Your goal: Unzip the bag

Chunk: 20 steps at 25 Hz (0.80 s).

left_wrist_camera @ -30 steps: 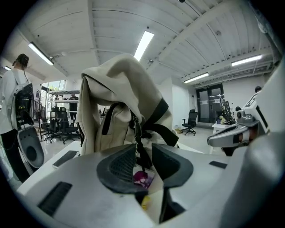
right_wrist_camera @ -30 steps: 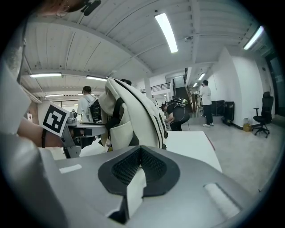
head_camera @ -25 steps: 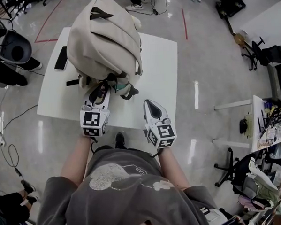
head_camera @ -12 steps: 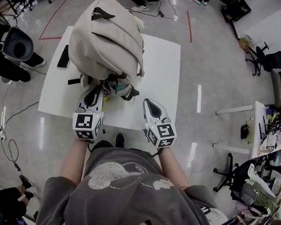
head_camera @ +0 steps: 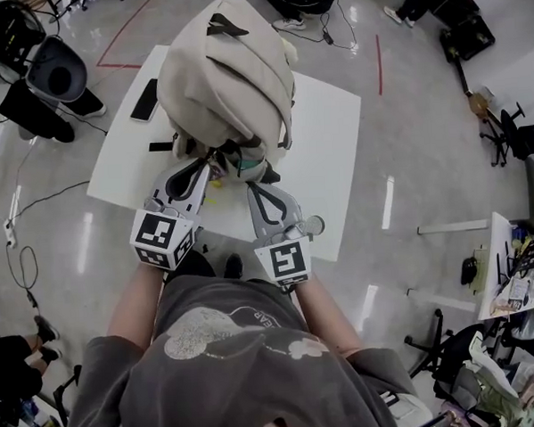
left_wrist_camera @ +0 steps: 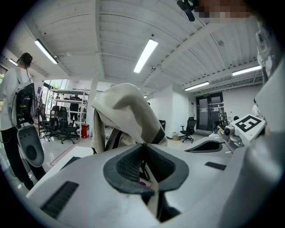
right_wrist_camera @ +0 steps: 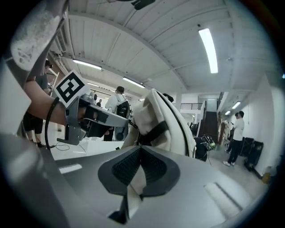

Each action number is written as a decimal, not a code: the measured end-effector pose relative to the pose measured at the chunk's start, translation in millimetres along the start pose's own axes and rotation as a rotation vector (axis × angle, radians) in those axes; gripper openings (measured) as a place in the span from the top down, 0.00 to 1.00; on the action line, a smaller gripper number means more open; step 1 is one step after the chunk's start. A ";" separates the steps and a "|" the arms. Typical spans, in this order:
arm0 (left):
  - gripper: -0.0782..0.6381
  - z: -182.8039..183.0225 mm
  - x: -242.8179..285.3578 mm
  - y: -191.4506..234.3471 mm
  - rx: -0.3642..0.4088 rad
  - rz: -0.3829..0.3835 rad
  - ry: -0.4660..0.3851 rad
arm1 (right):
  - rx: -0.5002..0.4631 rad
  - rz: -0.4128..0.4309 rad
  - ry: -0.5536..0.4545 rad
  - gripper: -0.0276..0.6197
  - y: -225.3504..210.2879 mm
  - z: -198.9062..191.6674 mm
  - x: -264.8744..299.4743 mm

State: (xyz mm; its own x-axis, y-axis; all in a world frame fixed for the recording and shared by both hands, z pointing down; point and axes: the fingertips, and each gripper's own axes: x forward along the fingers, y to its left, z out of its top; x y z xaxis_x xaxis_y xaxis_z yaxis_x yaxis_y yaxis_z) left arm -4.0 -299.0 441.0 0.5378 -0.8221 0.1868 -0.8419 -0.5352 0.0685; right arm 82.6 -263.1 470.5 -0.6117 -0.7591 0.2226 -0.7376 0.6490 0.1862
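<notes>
As it stands upright, the beige bag [head_camera: 233,76] bulges.

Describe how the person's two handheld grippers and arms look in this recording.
The left gripper and right gripper share one design: pale grey-white tapering shells, with dark grey ribbed pads lining the jaws. Each carries a white cube with black square markers at its rear. The person wears a grey short-sleeved T-shirt with a pale print, and the forearms are bare.
</notes>
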 end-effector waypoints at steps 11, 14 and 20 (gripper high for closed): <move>0.84 16.2 -12.9 4.1 -0.037 -0.152 0.026 | -0.173 -0.144 0.005 0.82 20.2 39.6 57.9; 0.84 11.3 -12.9 4.6 -0.019 -0.211 0.060 | -0.197 -0.203 0.017 0.78 19.0 36.6 76.3; 0.84 8.0 -10.5 10.4 -0.013 -0.321 0.103 | -0.191 -0.355 0.044 0.76 11.2 34.3 103.9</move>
State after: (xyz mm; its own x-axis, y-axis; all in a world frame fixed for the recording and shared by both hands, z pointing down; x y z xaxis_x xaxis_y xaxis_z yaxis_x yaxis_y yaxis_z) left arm -18.0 -297.5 431.9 0.7690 -0.5876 0.2518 -0.6311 -0.7605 0.1526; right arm 1.0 -336.4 462.9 -0.3130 -0.9374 0.1525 -0.8317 0.3481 0.4326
